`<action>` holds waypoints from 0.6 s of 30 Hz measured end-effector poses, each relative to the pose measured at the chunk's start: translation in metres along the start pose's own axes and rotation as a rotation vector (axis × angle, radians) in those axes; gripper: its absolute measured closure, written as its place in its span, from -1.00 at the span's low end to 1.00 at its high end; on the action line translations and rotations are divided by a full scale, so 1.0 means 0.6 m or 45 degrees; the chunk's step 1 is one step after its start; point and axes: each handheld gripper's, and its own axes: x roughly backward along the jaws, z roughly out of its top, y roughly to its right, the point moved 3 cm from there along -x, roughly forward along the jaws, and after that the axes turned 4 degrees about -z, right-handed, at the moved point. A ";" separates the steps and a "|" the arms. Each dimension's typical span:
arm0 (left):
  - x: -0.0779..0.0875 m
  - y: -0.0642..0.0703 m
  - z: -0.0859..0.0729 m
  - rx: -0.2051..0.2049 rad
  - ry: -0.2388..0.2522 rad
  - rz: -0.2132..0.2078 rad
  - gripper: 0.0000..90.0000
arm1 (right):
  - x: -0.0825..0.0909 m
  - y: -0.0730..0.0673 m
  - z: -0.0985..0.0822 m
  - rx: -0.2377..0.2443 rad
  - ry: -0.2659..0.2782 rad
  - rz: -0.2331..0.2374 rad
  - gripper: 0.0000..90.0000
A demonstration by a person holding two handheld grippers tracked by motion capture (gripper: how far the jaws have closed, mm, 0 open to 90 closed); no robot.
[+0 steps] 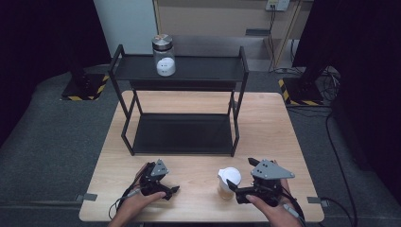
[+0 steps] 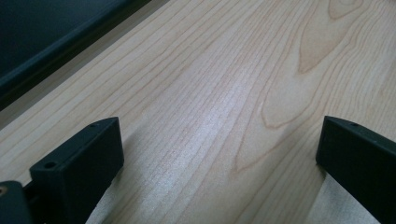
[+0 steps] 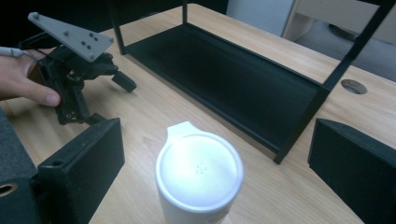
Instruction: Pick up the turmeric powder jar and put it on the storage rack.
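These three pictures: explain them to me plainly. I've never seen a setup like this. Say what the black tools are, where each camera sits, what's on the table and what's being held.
A person sits at a wooden table with a hand-held two-jaw gripper in each hand. The high view looks down from above the person's side. The other two views come from cameras riding on the grippers, looking along their black jaws.

On the table stands a black two-level rack, with a glass jar with a metal lid on its top level. Near the person is a cup with a white lid.

The left gripper is open over bare wood, holding nothing. The right gripper is open, its jaws on either side of the cup without pressing it.
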 end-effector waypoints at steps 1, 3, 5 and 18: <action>0.000 0.000 0.000 0.000 0.000 0.000 -1.00 | -0.001 -0.001 0.000 0.004 -0.003 0.002 -0.90; 0.000 0.000 0.000 -0.001 0.000 -0.001 -1.00 | -0.003 -0.003 0.000 0.005 -0.005 0.005 -0.90; 0.000 0.000 0.000 -0.001 0.000 -0.001 -1.00 | -0.004 -0.005 -0.001 0.007 -0.007 0.010 -0.90; 0.000 0.000 0.000 -0.003 -0.001 -0.001 -1.00 | -0.019 -0.012 -0.007 0.041 -0.045 0.021 -0.90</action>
